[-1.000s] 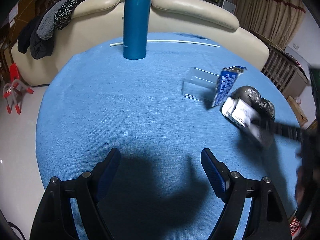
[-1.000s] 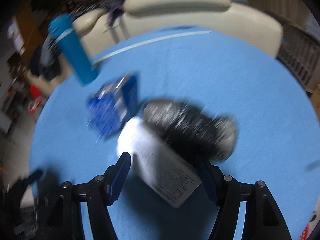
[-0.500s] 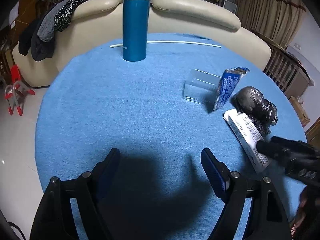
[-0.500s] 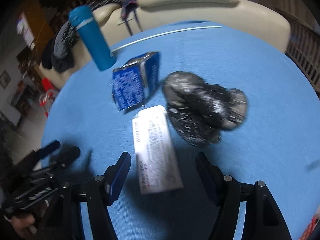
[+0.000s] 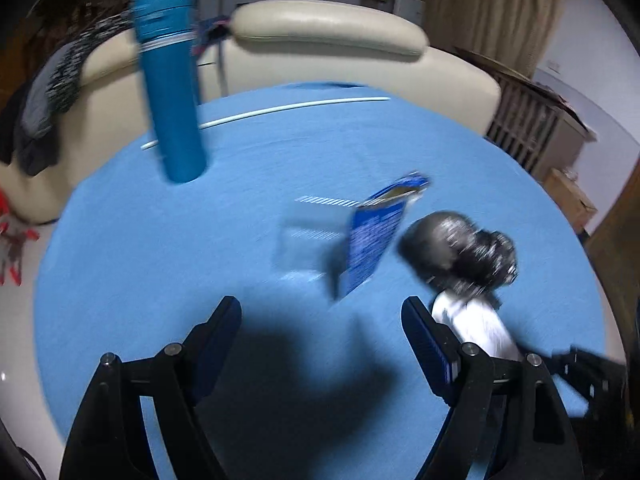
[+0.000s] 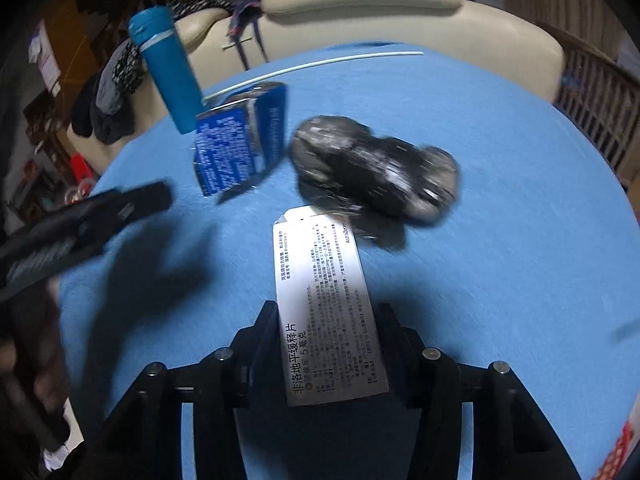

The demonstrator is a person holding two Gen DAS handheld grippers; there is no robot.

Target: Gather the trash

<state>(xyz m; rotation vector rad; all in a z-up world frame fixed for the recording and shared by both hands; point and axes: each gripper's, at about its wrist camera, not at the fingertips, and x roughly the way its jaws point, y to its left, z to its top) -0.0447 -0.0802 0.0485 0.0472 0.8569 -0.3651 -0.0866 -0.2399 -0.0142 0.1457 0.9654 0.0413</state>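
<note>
While its near end sits clamped between the closing jaws of the right gripper (image 6: pixel 326 320), the white medicine box (image 6: pixel 324 300) lies on the blue tablecloth (image 6: pixel 500 160) with its long axis running straight out from the fingers, the far end reaching toward the crumpled black bag (image 6: pixel 372 168). Those jaws have just been narrowing, and the right wrist view shows both pads tight against the long sides of the box, so the right hand, not the left, has this piece of trash. Whether the box's underside has left the cloth cannot be told. Just beyond, the bag appears to touch or overlap the box's far corner, though blur hides the exact edge. The blue snack packet (image 6: pixel 240 140) stands upright to the left of the bag, with a clear plastic container (image 5: pixel 304 244) beside it, faint and smeared in the left wrist view. The left gripper (image 5: pixel 320 332) hovers wide open and empty above bare cloth, the packet lying ahead of it and slightly right; any pickup there looks to be the left hand's job. Farther back stand a teal bottle (image 5: pixel 172 88) and a thin white rod (image 5: pixel 280 108), near the cream sofa (image 5: pixel 328 36). No bin shows in either view, and the left wrist frame is heavily motion-blurred.
</note>
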